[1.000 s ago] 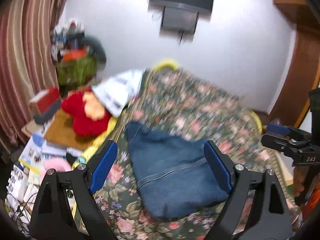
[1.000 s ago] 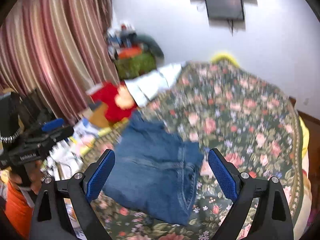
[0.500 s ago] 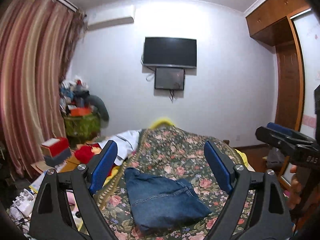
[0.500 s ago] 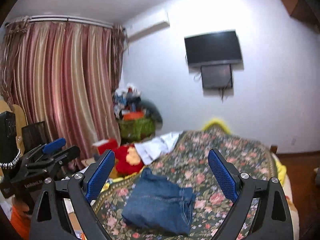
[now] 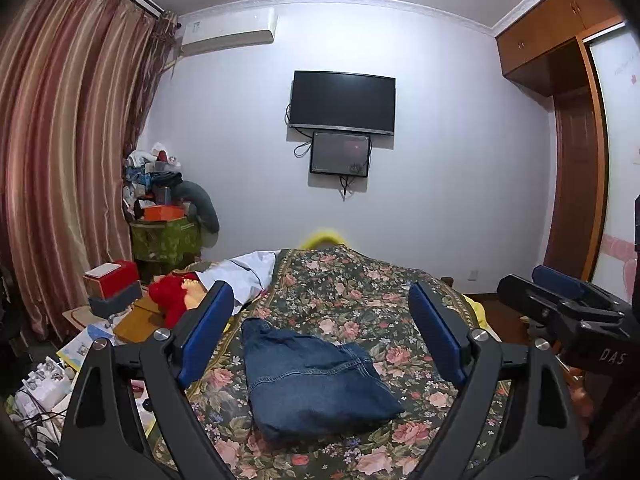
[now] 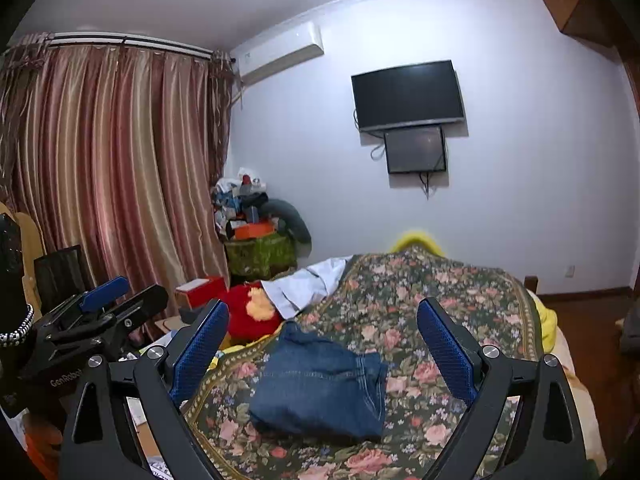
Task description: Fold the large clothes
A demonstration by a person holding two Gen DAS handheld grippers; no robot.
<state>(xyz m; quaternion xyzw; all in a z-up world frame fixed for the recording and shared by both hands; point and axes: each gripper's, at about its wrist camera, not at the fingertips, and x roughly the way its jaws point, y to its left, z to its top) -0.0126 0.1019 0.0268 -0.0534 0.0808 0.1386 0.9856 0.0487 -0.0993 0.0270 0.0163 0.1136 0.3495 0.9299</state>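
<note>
Far left: striped curtain (image 5: 60,160), full height. At its foot, floor clutter of papers and boxes; a red box (image 5: 114,278) on a grey one. Just right of that, a red plush toy (image 5: 172,300) against the bed's left edge. Behind, in the corner, a green-covered stand (image 5: 166,240) piled with an orange box, bags and a grey cushion.

Left gripper (image 5: 320,332): jaws wide apart, nothing between the blue pads, held above the near end of the bed.

Centre: bed (image 5: 360,292) under a dark floral cover. Folded jeans (image 5: 308,380) lie on the cover toward its near left side, waistband end pointing away, clear of both grippers. A white garment (image 5: 244,276) sits at the bed's far left corner, near the toy. A yellow edge shows at the far end.

Wall beyond: white, with an air conditioner (image 5: 228,32) high at left, a dark television (image 5: 342,102) and a smaller screen (image 5: 340,154) just under it, cables hanging.

Right gripper (image 6: 322,350): jaws likewise spread wide, empty, jeans lying beyond and below the pads. Nothing stands between either gripper and the jeans.

Far right: wooden wardrobe (image 5: 568,160), with brown floor beside the bed.
</note>
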